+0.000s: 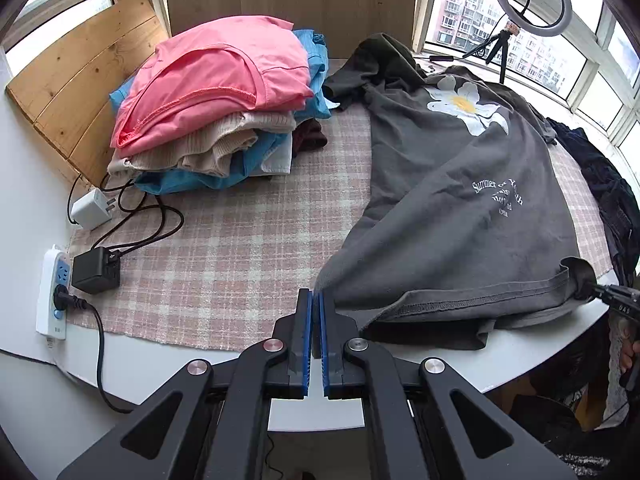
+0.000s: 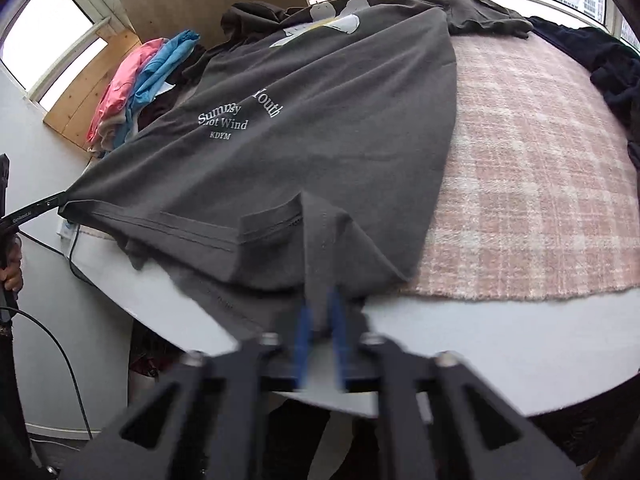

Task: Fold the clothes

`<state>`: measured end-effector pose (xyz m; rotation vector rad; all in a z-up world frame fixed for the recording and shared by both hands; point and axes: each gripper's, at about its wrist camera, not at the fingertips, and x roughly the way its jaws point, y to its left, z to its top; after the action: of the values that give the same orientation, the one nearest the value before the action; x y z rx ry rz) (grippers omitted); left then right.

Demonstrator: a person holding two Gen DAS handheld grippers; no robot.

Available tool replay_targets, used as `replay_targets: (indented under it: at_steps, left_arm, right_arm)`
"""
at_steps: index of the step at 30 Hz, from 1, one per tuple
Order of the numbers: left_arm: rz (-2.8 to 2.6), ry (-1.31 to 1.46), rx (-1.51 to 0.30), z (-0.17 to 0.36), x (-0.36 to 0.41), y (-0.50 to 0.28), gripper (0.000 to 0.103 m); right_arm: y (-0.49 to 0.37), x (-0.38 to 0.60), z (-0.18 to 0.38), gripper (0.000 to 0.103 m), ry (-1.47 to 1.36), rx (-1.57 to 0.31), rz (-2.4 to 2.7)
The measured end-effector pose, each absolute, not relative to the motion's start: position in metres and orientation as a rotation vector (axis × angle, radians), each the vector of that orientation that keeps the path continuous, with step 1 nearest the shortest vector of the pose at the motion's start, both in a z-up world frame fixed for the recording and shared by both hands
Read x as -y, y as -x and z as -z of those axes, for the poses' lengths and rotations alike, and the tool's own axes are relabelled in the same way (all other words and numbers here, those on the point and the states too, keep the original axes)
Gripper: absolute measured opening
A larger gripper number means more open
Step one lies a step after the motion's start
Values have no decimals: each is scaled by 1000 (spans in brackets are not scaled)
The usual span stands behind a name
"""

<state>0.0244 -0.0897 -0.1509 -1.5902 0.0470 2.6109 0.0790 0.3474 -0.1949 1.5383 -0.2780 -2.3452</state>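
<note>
Grey T-shirt held by its near hem, one corner in each hand-held gripper.

The grey T-shirt (image 1: pixel 460 200) lies print-up on the checked cloth (image 1: pixel 224 248) covering the desk (image 1: pixel 400 364), its long axis running from the near hem away to the collar at the far window side. The left hand-held gripper (image 1: pixel 315 300) is clenched on the hem's left corner, and the right hand-held gripper (image 2: pixel 320 312) is clenched on a bunched fold at the right corner; between them the hem hangs lifted over the desk's near edge. Both arms sit equally near the hem, with the shirt's body stretching straight ahead of them, so any fold would likely carry the hem forward toward the collar. A stack of folded clothes (image 1: pixel 216 96) stands at the far left, and a dark garment (image 1: pixel 612 200) lies along the right edge.
</note>
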Motion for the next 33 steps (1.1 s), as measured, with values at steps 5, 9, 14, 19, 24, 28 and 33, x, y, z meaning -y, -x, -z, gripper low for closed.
replay_targets:
  at_steps: [5,9,14,19,24,28,33]
  left_arm:
    - [-2577,1418,1,95,66,-45,3]
    - [-2484,1331,-123,83,13,-66,3]
    - [-2358,1450,-196,142,-34,-56,3]
    - [-2287,1586,-194,186,-40,-59,8]
    - [-2293,1620,-93,197,-23,-80,8]
    - [-2256,1599,-96,216,-41,-102,10]
    - [-2227,1645,-62,232,-57,-94,19]
  right_arm:
    - [-85,-398,115,3,-1334,134,2574]
    - [-104,-436,70,3,-1265,27,2725]
    - [-128,-484,14,3,-1162,-116,2907]
    - [-101,-527,97,3,-1434,4,2854]
    - [-105,-538,123,3,-1490,-21,2826]
    - [-104,-539,131,3,-1521,-6,2808]
    - [-100,-541,134,3,-1548,-22,2792]
